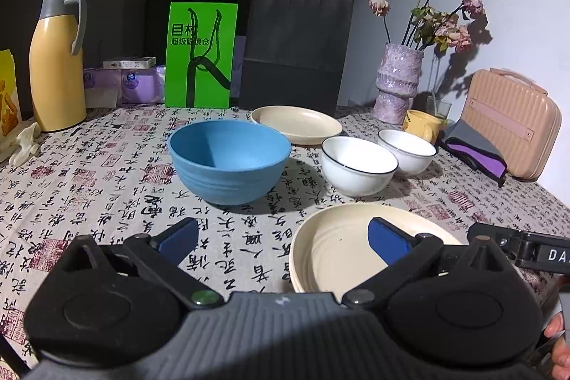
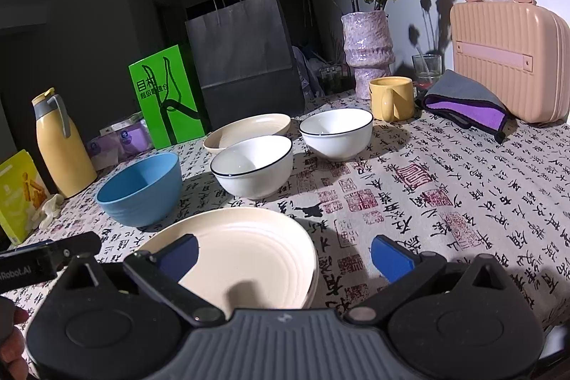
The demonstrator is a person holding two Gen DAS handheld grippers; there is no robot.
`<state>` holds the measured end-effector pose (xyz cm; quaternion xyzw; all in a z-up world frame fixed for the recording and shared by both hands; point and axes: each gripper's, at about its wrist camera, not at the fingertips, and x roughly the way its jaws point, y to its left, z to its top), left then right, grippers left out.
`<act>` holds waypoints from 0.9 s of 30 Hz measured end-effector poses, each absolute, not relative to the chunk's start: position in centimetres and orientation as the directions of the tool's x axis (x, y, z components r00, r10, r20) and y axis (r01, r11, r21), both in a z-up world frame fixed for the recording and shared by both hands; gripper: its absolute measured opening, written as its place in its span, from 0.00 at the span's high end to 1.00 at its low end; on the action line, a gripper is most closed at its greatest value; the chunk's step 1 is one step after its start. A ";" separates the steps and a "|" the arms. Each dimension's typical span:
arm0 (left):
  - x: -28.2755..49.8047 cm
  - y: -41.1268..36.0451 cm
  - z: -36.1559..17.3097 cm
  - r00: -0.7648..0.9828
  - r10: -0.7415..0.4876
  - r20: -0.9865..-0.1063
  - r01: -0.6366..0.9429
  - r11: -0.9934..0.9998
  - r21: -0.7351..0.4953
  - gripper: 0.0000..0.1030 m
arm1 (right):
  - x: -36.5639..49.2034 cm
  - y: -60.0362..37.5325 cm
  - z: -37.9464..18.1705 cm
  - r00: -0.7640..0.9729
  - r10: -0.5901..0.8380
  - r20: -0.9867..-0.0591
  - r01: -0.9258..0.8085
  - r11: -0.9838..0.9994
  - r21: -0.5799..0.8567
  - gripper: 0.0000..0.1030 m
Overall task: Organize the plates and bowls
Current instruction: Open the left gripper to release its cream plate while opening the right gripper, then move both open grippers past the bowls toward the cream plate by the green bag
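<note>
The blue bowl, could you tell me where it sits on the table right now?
In the left wrist view the blue bowl stands mid-table, left of the two white bowls, in front of the far cream plate.

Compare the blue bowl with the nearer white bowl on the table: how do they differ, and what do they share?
The blue bowl is plain blue; the white bowl has a thin dark rim line. The blue bowl's outer wall is ribbed, the white bowl's smooth and glossy. The blue bowl looks wider. Both stand upright and empty on the patterned tablecloth, apart from each other.
</note>
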<state>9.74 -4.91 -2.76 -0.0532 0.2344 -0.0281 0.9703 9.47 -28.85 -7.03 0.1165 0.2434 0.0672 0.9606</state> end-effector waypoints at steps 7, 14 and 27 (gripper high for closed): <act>9.9 -5.0 -1.9 0.896 -0.092 -0.434 0.043 0.992 -0.122 0.00 | 10.0 -28.9 -6.3 0.879 0.188 -0.439 -0.081 0.965 0.251 0.00; 10.6 -5.0 -1.2 0.899 -0.099 -0.427 0.046 0.990 -0.131 0.00 | 10.8 -29.0 -5.5 0.881 0.201 -0.428 -0.095 0.962 0.255 0.00; 12.0 -5.1 0.3 0.904 -0.096 -0.416 0.040 0.989 -0.143 0.00 | 12.9 -28.8 -3.7 0.883 0.225 -0.411 -0.131 0.961 0.245 0.00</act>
